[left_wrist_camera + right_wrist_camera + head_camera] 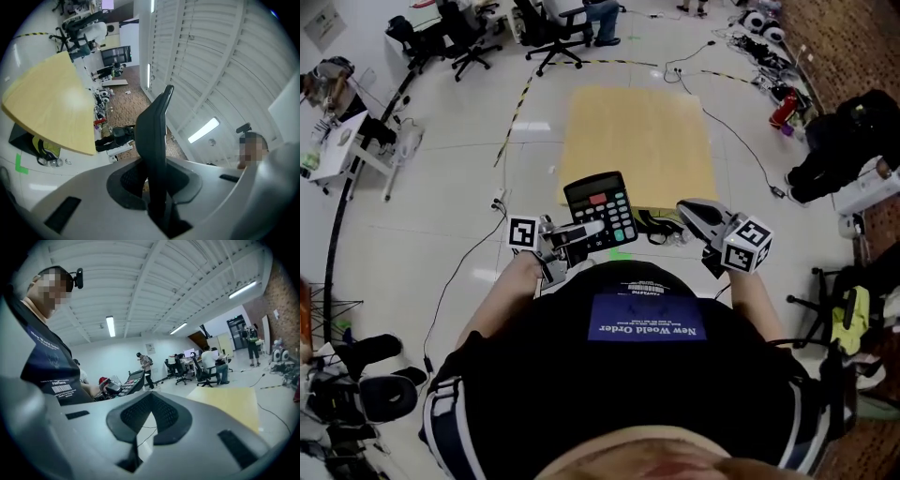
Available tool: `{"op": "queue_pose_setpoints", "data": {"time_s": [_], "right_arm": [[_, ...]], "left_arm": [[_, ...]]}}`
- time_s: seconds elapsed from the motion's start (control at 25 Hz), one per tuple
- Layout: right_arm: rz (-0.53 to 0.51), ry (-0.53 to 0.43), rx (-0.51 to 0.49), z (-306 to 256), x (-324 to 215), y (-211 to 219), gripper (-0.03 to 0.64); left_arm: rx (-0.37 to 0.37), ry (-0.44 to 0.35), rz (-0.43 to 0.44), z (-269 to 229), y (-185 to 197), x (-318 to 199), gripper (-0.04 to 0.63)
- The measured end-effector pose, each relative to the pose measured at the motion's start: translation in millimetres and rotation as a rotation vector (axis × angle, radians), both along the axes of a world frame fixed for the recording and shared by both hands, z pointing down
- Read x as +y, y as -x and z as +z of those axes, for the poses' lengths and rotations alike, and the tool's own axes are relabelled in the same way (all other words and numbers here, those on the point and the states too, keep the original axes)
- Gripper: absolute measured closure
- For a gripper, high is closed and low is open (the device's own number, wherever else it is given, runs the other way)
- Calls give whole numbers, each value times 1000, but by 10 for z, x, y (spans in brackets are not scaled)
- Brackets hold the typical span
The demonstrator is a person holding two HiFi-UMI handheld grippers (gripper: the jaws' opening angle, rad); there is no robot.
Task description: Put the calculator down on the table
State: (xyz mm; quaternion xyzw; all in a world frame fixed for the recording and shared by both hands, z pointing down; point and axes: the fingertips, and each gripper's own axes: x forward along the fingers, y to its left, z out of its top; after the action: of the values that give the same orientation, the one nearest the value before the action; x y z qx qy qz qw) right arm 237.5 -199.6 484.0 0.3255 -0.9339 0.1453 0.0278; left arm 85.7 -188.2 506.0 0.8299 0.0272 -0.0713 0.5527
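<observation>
A black calculator (600, 211) with grey keys and one red key is clamped at its lower edge in my left gripper (584, 232), held in front of my chest. In the left gripper view the calculator (158, 136) stands edge-on, pinched between the jaws of the left gripper (157, 185). The light wooden table (637, 141) lies ahead, beyond the calculator, with its top bare. My right gripper (694, 211) hovers to the right of the calculator, shut with nothing in it. From the right gripper view I see the right gripper (145, 420), the calculator (130, 382) and the table (232, 401).
Black office chairs (553, 37) stand beyond the table. Cables run over the white floor, and a black cord (656, 227) lies by the table's near edge next to a green tape mark (621, 254). A white desk (337, 141) is at left, a black bag (834, 150) at right.
</observation>
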Motion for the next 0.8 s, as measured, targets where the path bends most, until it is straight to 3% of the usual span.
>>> {"op": "queue_pose_setpoints", "data": {"time_s": [0.32, 0.56, 0.8], "right_arm": [[214, 37, 12, -573, -1602, -40, 630], [267, 58, -9, -76, -1627, 159, 630], [259, 96, -7, 323, -1757, 59, 630]], "left_arm": [[-15, -11, 196, -498, 33, -1985, 517], [-21, -13, 292, 5, 19, -2195, 517], [-28, 10, 292, 335, -120, -2338, 517]]}}
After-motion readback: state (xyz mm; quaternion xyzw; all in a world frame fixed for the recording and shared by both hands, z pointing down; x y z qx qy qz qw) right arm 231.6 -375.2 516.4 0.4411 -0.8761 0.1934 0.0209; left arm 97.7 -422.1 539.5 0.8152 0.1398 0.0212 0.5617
